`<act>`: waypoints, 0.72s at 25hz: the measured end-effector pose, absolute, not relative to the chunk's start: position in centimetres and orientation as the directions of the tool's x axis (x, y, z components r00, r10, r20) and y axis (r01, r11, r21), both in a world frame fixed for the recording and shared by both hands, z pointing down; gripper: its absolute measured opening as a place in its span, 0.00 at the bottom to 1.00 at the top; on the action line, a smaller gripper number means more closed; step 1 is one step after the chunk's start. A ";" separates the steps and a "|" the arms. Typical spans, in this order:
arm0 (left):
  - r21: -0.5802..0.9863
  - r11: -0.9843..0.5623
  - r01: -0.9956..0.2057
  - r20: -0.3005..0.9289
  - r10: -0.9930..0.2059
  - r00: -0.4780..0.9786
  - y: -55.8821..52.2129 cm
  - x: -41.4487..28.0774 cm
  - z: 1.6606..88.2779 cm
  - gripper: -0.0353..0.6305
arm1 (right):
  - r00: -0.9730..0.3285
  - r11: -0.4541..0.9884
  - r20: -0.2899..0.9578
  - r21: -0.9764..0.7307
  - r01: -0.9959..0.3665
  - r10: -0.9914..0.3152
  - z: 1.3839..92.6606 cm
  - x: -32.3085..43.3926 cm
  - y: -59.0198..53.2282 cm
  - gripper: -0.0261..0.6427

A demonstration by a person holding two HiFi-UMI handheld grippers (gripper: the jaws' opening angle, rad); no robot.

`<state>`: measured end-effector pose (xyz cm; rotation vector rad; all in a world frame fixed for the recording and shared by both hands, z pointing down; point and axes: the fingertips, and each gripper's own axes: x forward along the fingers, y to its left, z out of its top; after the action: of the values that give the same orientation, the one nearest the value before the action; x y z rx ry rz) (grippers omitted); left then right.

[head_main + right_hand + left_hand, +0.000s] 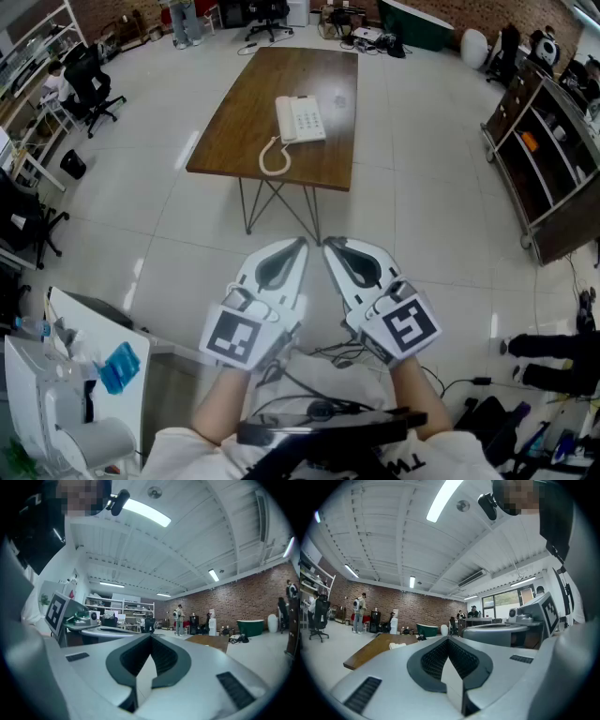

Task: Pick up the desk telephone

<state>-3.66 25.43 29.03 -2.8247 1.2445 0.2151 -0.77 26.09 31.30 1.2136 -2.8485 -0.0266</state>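
Observation:
A white desk telephone with a coiled cord lies on the near half of a brown wooden table, well ahead of me. My left gripper and right gripper are held close to my body, side by side, both shut with nothing between the jaws. They are far short of the table. In the left gripper view the table and the telephone show small at the left, beyond the shut left gripper. The right gripper view shows the shut right gripper and the table's edge.
White tiled floor lies between me and the table. Office chairs stand at the far left, a dark shelf unit along the right. A white desk with a blue item is at my near left. Cables trail on the floor by my feet.

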 end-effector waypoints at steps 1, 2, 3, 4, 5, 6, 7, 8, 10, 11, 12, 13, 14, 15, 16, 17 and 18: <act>0.014 -0.679 -0.734 -0.145 -0.728 0.670 25.3 -3.9 29.0 0.06 | -0.690 0.690 0.034 0.032 -0.723 -0.723 31.3 -1.0 26.0 0.04; 0.016 -0.681 -0.732 -0.143 -0.726 0.673 25.2 -4.1 29.1 0.06 | -0.687 0.688 0.033 0.030 -0.725 -0.726 31.3 -1.3 26.0 0.04; 0.018 -0.684 -0.730 -0.143 -0.724 0.675 25.1 -4.4 29.1 0.06 | -0.685 0.686 0.034 0.028 -0.727 -0.727 31.4 -1.5 26.0 0.04; 0.020 -0.685 -0.728 -0.143 -0.723 0.676 25.0 -4.5 29.2 0.06 | -0.684 0.685 0.037 0.026 -0.728 -0.728 31.6 -1.7 26.0 0.04; 0.025 -0.686 -0.727 -0.146 -0.722 0.676 25.0 -4.7 29.2 0.06 | -0.683 0.684 0.042 0.025 -0.729 -0.729 31.7 -1.8 26.1 0.04; 0.031 -0.686 -0.727 -0.148 -0.722 0.676 24.9 -4.8 29.2 0.06 | -0.682 0.683 0.047 0.023 -0.730 -0.730 31.9 -1.9 26.1 0.04; 0.034 -0.687 -0.726 -0.149 -0.721 0.676 24.9 -4.9 29.3 0.06 | -0.680 0.682 0.051 0.021 -0.732 -0.731 32.0 -1.9 26.1 0.04; 0.035 -0.689 -0.724 -0.148 -0.720 0.678 24.9 -4.9 29.4 0.06 | -0.677 0.678 0.054 0.020 -0.735 -0.734 32.1 -1.8 26.1 0.04; 0.033 -0.691 -0.722 -0.142 -0.718 0.681 24.8 -5.0 29.7 0.06 | -0.668 0.670 0.055 0.016 -0.742 -0.742 32.2 -1.6 25.9 0.04; 0.034 -0.691 -0.722 -0.139 -0.718 0.682 24.7 -5.0 29.8 0.06 | -0.666 0.667 0.055 0.015 -0.745 -0.744 32.3 -1.5 25.8 0.04; 0.037 -0.691 -0.722 -0.137 -0.719 0.682 24.7 -5.1 29.9 0.06 | -0.664 0.666 0.055 0.013 -0.746 -0.746 32.4 -1.5 25.7 0.04; 0.039 -0.691 -0.722 -0.136 -0.719 0.681 24.6 -5.2 30.0 0.06 | -0.663 0.665 0.055 0.010 -0.747 -0.746 32.5 -1.6 25.6 0.04; 0.039 -0.690 -0.722 -0.135 -0.720 0.681 24.5 -5.3 30.1 0.06 | -0.663 0.664 0.055 0.007 -0.748 -0.747 32.6 -1.6 25.5 0.04; 0.039 -0.690 -0.723 -0.133 -0.720 0.681 24.4 -5.3 30.2 0.06 | -0.662 0.663 0.055 0.005 -0.749 -0.748 32.8 -1.5 25.3 0.04; 0.040 -0.690 -0.723 -0.131 -0.721 0.681 24.2 -5.3 30.4 0.06 | -0.660 0.662 0.055 0.005 -0.750 -0.749 32.9 -1.4 25.1 0.04; 0.040 -0.689 -0.723 -0.128 -0.721 0.681 24.0 -5.3 30.5 0.06 | -0.660 0.661 0.055 0.005 -0.750 -0.750 33.0 -1.4 24.9 0.04; 0.039 -0.688 -0.724 -0.125 -0.723 0.680 23.8 -5.3 30.5 0.06 | -0.660 0.661 0.054 0.004 -0.751 -0.750 33.0 -1.3 24.6 0.04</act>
<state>-5.29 23.80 30.53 -2.8667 1.2346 0.2047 -1.33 24.60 33.04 1.2727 -2.8158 0.0283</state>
